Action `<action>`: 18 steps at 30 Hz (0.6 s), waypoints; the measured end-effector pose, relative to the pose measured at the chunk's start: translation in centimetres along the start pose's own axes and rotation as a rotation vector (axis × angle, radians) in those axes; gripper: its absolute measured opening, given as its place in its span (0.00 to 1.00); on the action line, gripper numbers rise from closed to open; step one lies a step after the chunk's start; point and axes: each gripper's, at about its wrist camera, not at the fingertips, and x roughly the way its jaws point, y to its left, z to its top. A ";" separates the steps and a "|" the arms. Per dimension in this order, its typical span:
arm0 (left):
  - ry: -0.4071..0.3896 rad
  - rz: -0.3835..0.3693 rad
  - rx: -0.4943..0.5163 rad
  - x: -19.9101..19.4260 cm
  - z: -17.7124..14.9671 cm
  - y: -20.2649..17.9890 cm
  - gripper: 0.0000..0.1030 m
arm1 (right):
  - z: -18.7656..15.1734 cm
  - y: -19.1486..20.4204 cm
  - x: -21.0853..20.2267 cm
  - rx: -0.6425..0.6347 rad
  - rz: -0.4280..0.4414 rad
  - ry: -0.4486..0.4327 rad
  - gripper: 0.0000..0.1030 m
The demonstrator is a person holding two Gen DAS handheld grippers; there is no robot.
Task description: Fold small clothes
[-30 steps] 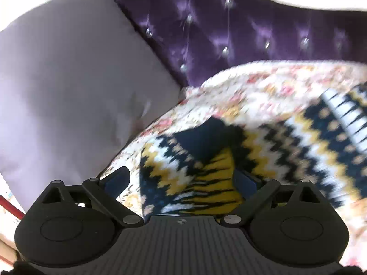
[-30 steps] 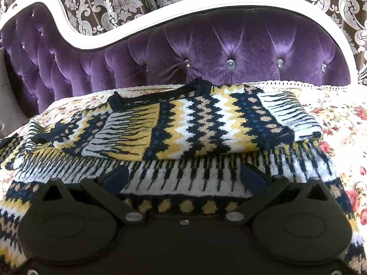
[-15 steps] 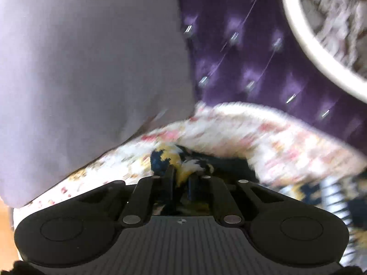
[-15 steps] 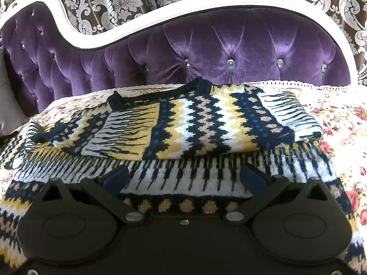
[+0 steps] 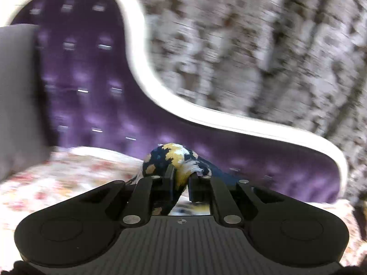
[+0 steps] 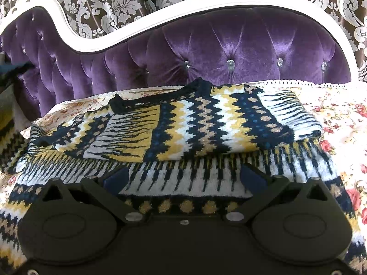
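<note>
One fold is already showing on the sweater (image 6: pixel 183 128): its right side is lying doubled over the middle, spread on the floral bedcover (image 6: pixel 339 114) in front of the purple headboard (image 6: pixel 229 52). Left gripper (image 5: pixel 181 174) is clamping a bunched knit end, jaws having just been closing on it, and holding it off the bed. Right gripper (image 6: pixel 183 178) is hovering spread wide over the near hem, gripping nothing. Left side and final halving are looking undone.
</note>
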 end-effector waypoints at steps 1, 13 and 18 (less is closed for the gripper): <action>0.017 -0.027 0.010 0.7 -0.5 -1.4 0.20 | 0.0 0.0 0.0 0.002 0.001 0.000 1.00; 0.134 -0.002 0.084 0.9 -10.4 -3.0 0.63 | 0.0 -0.1 -0.1 0.014 0.008 -0.002 1.00; 0.224 0.042 0.084 1.3 -12.6 -1.2 0.63 | 0.0 0.0 -0.1 0.013 0.006 0.005 1.00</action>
